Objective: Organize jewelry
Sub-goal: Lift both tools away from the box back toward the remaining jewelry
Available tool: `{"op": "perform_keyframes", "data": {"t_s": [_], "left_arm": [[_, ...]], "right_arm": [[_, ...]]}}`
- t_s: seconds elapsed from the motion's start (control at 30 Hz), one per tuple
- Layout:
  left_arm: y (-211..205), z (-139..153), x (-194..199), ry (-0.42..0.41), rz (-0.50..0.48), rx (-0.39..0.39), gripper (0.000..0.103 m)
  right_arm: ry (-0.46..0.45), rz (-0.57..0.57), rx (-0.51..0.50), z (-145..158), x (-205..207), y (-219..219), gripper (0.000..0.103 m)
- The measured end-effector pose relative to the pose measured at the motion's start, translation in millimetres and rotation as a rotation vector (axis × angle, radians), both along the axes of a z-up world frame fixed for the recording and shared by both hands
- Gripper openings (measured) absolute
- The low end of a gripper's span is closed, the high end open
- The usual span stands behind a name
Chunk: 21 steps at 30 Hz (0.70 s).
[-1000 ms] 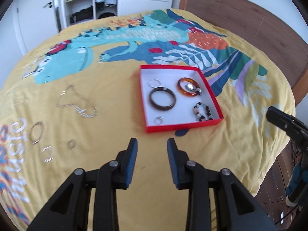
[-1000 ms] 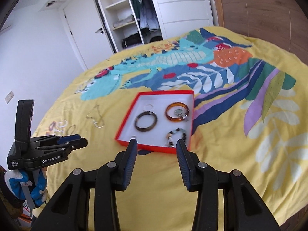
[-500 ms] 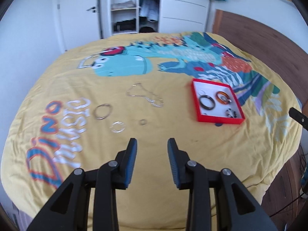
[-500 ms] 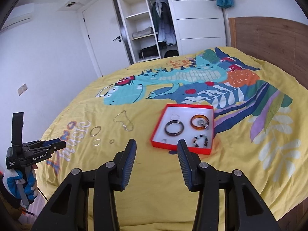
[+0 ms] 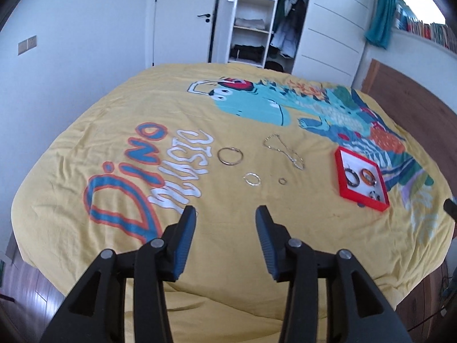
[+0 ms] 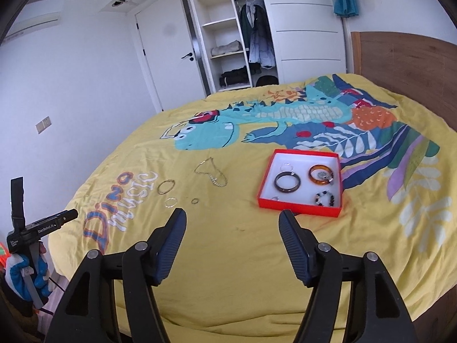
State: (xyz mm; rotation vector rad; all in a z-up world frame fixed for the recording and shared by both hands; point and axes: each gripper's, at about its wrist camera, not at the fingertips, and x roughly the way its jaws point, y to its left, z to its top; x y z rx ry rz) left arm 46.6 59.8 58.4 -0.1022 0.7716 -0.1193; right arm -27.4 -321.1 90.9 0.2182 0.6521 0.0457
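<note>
A red box (image 6: 300,208) with a white inside lies on the yellow bedspread and holds a dark bangle (image 6: 287,182), an amber bangle (image 6: 321,175), a beaded bracelet (image 6: 324,198) and small rings. To its left on the cover lie a chain necklace (image 6: 210,172), a large hoop (image 6: 166,186), a smaller hoop (image 6: 170,202) and a tiny ring (image 6: 194,200). In the left wrist view the box (image 5: 361,178), necklace (image 5: 282,150) and large hoop (image 5: 230,156) lie far ahead. My left gripper (image 5: 225,214) and right gripper (image 6: 232,218) hover over bare cover, jaws opening, nothing between them.
The bed's near edge falls to a wooden floor (image 5: 25,291). A wooden headboard (image 6: 405,63) rises at the right. An open wardrobe (image 6: 228,37) and a white door (image 6: 168,57) stand behind the bed. A gloved hand (image 6: 24,274) holds the left gripper's handle off the bed's left corner.
Both grippers have pulled back from the box and risen, so the whole bed shows. The left one swung leftward. Both pairs of jaws stand wider apart than before.
</note>
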Motion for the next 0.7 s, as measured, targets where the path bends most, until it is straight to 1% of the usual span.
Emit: {"op": "perform_keyframes", "data": {"t_s": [0.07, 0.13, 0.27, 0.43, 0.7], "left_arm": [[9.1, 0.5, -0.8, 0.001, 0.007, -0.015, 0.042], [16.4, -1.3, -1.0, 0.015, 0.007, -0.027, 0.042], [18.9, -6.9, -0.1, 0.029, 0.02, -0.014, 0.042], [13.2, -19.0, 8.4, 0.054, 0.011, -0.012, 0.042], [4.7, -41.0, 28.6, 0.104, -0.003, -0.002, 0.042]], "right_arm": [[0.003, 0.015, 0.013, -1.2, 2.9, 8.7, 0.068], [0.013, 0.028, -0.001, -4.2, 6.8, 16.3, 0.069], [0.038, 0.058, -0.014, -13.0, 13.9, 31.0, 0.069], [0.073, 0.088, -0.021, -25.1, 24.3, 41.8, 0.069], [0.12, 0.088, -0.027, -38.8, 47.0, 47.3, 0.069]]}}
